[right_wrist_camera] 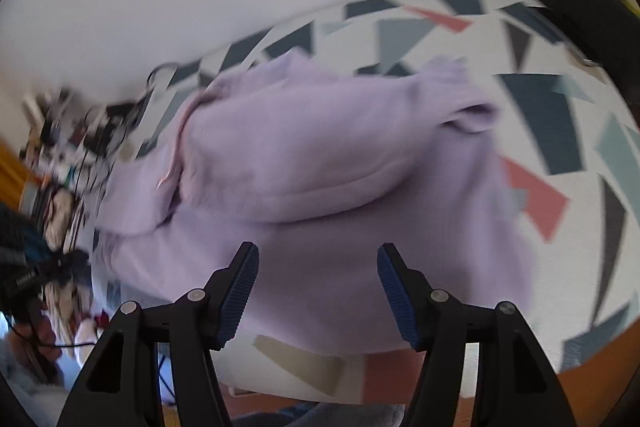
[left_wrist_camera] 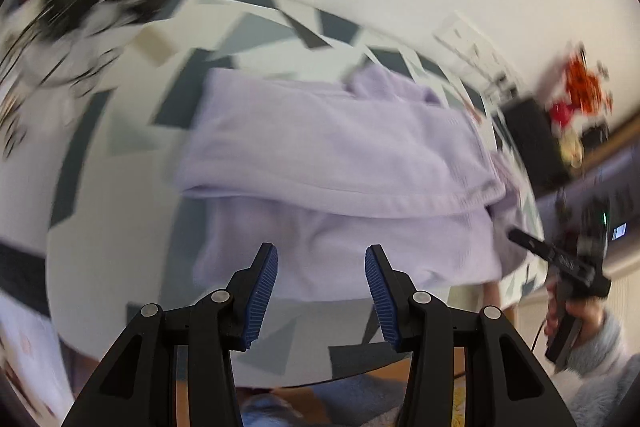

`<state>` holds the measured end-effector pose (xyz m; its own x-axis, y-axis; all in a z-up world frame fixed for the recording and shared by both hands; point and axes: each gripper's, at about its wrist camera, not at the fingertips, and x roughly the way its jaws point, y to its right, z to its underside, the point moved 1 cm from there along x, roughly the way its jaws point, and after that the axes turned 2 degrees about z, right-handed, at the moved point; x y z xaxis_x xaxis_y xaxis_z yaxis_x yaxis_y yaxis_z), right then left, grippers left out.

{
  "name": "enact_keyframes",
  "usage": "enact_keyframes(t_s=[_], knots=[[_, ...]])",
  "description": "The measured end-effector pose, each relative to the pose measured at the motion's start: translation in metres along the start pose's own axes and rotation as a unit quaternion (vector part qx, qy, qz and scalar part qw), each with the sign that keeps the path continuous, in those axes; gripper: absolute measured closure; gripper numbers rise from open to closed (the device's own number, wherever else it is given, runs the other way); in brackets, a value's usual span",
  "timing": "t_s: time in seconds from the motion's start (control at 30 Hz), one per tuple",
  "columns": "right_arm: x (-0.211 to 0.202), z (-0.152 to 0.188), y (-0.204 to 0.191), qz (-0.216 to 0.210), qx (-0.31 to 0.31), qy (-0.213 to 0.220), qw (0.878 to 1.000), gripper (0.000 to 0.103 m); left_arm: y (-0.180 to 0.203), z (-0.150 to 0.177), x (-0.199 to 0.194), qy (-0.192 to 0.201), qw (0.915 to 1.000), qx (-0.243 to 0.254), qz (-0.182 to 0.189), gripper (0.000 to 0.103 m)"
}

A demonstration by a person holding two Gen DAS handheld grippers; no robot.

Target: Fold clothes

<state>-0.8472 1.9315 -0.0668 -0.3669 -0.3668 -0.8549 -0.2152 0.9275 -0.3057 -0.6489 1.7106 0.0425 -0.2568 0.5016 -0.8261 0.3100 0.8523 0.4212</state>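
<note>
Both grippers hover above the near table edge, empty: left gripper [left_wrist_camera: 321, 257] fingers spread, right gripper [right_wrist_camera: 318, 255] fingers spread wide. The lilac garment [left_wrist_camera: 340, 167] lies partly folded, 1 layer doubled over, on the patterned tablecloth [right_wrist_camera: 560, 115].

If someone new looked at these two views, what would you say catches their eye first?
First, the lilac garment, partly folded with one layer lapped over another, lying in the middle of a tablecloth patterned with dark, grey and coral shapes. Next, the two open grippers, left gripper and right gripper, each poised above the garment's near edge, holding nothing. A blurred clutter of cables sits at the table's far left.
</note>
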Motion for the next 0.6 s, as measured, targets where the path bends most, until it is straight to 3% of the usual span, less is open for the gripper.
enact_keyframes(t_s=[0.23,0.6], knots=[[0.038,-0.019,-0.002,-0.001,0.012,-0.021,1.000,0.038,0.037,-0.008,0.045,-0.069,0.9955,0.063,-0.015,0.058],[0.051,-0.075,-0.003,-0.012,-0.001,-0.003,1.000,0.038,0.058,-0.037,0.078,-0.084,0.9934,0.067,-0.039,0.058]])
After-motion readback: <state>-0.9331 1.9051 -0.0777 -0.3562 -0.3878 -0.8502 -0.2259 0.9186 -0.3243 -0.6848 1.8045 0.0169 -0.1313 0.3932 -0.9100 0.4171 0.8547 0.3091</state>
